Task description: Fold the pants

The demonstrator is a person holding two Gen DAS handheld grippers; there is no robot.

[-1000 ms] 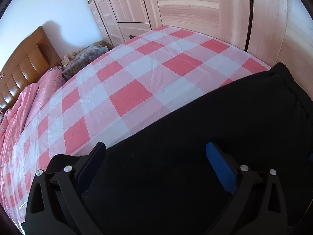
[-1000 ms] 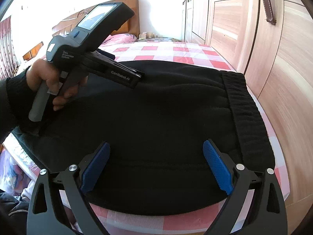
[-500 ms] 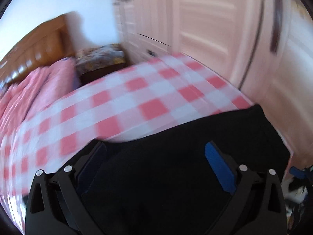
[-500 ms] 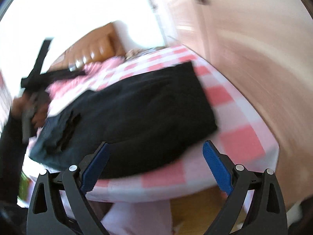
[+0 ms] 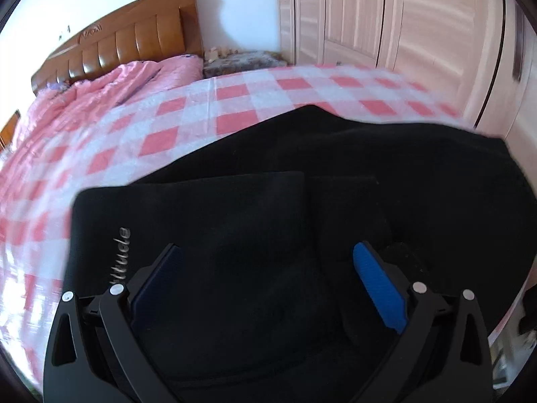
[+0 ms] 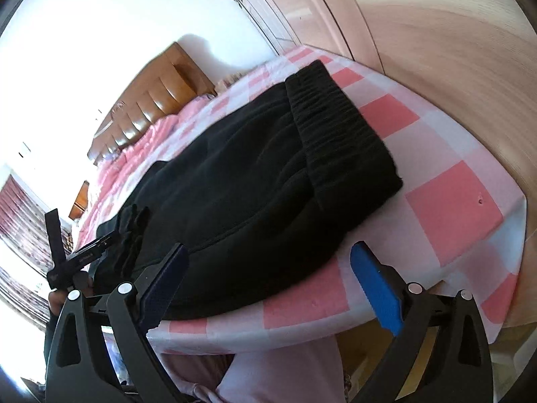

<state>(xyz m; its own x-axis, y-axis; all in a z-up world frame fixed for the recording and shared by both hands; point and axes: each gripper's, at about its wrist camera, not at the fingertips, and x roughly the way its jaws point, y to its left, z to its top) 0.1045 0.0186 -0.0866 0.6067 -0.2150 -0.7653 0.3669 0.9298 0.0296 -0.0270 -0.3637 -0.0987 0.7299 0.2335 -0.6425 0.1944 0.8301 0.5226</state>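
Within the last second both grippers, the left (image 5: 268,288) and the right (image 6: 268,288), had drawn back with jaws spread and empty, leaving the pants (image 6: 255,181) doubled over on the bed (image 6: 456,201), so the fold looked nearly finished.

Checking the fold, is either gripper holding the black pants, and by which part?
Nothing is held: left gripper and right gripper hover open over the black pants.

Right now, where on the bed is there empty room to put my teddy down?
Bare checked sheet lies between the black pants and the pink quilt by the headboard. A smaller bare corner sits beside the waistband, near the wardrobe. The near edge is crowded with pants and both grippers.
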